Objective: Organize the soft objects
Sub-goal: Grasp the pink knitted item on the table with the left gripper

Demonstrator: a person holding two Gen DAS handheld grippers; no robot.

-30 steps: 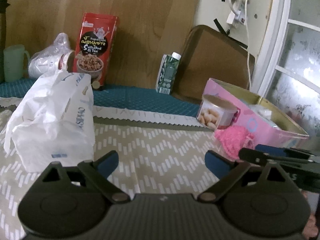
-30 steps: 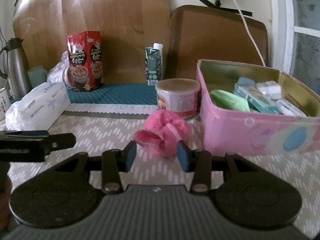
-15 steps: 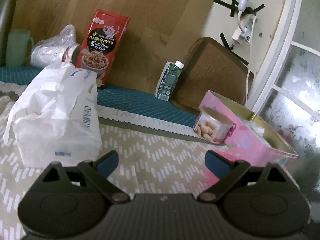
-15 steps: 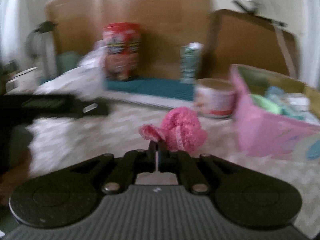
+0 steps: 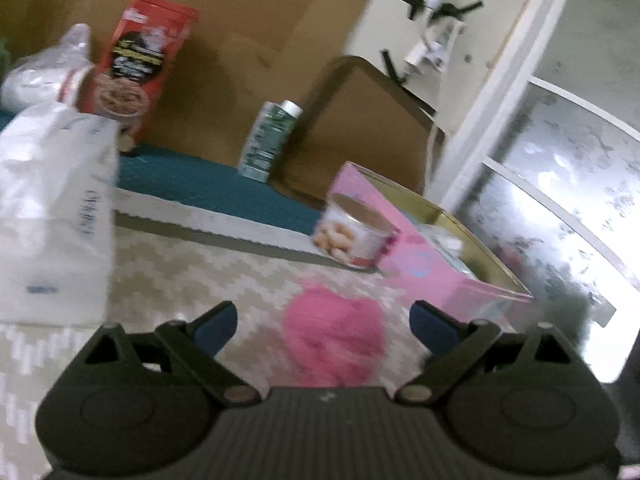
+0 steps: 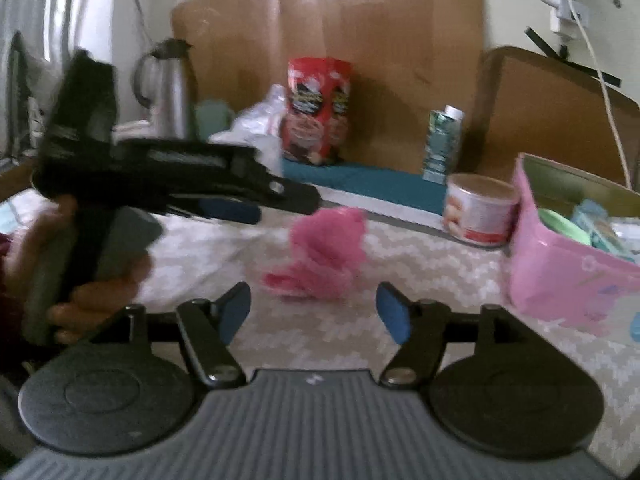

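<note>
A fluffy pink soft object (image 5: 334,332) lies on the patterned tablecloth, between the open jaws of my left gripper (image 5: 322,322). In the right wrist view the same pink object (image 6: 322,252) lies just beyond my right gripper (image 6: 314,314), which is open and empty. The left gripper (image 6: 256,204) shows there from the side, held by a hand, its tip right by the pink object. A pink tin box (image 6: 568,256) with soft items inside stands to the right. Both views are blurred by motion.
A round snack can (image 6: 480,214) stands beside the pink box. A white tissue pack (image 5: 52,216) lies at the left. A red snack box (image 5: 140,68), a green carton (image 5: 270,140), a metal kettle (image 6: 168,92) and a plastic bag stand along the back.
My right gripper was shut on the pink object half a second ago and has opened and let it go. My left gripper has swung over so the pink object now lies between its jaws.
</note>
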